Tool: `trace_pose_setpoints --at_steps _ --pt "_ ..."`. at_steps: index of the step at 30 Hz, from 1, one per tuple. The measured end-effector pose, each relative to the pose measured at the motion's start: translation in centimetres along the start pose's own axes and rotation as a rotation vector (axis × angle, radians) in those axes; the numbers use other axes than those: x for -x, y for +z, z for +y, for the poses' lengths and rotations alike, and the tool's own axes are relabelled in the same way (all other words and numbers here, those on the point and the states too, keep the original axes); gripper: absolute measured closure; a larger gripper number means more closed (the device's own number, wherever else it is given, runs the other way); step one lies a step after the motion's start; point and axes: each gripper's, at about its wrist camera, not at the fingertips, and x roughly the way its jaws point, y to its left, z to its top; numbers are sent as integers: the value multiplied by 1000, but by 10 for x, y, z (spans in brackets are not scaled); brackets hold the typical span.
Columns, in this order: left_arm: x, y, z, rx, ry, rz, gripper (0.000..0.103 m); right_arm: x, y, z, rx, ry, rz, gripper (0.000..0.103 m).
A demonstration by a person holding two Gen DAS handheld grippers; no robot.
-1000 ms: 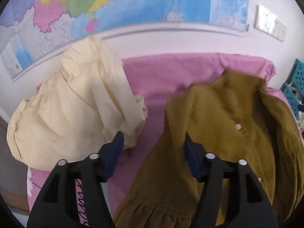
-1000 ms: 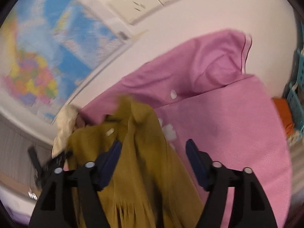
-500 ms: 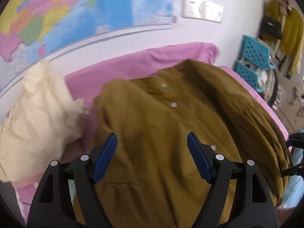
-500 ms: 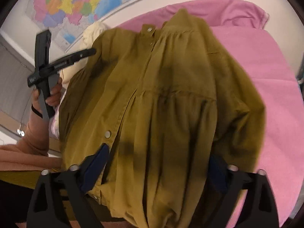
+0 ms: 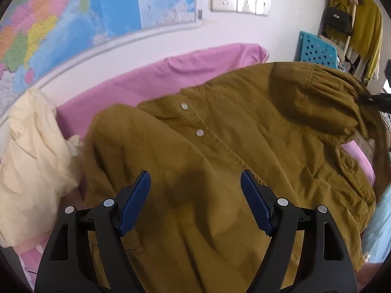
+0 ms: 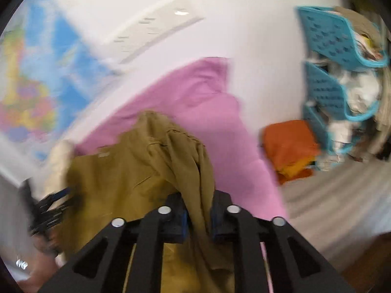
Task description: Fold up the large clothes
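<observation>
the pink bed sheet takes up most of the space under the wall map, and the big mustard shirt lies spread across it, button placket up, its far side bunched and lifted. a cream garment sits crumpled just beside the shirt's left edge. the right gripper is pinching a fold of the shirt between its pads; that view is blurred, so how much cloth it has is hard to say. the left gripper hangs spread wide over the shirt's lower half, holding nothing. with only one side gripped, a pull could drag the whole shirt into a heap, sweep it over the cream garment, or let the thin pinch slip free.
</observation>
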Motion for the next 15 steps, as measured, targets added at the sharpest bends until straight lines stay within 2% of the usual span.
trace_pose_setpoints --at_steps 2,3,4,5,6,7,11,15 --pt "-8 0 -2 4 10 20 28 -20 -1 -21 -88 25 36 80" --pt "-12 -1 -2 9 8 28 28 -26 -4 -27 -99 4 39 71" --pt "-15 -1 -1 15 9 37 28 -29 -7 -32 -118 -23 40 53" --pt "-16 -2 0 18 12 40 28 -29 -11 -39 -145 -38 34 45" --pt "-16 -3 2 20 10 41 28 -25 -18 -41 -162 -18 21 30" --pt "-16 -3 2 19 11 41 28 -13 -24 -47 -187 16 -12 22" --pt "-13 -4 4 14 16 37 28 26 -50 -66 -191 18 -91 7" --pt "-10 -4 3 14 4 28 28 38 -89 -77 -173 16 -53 6"
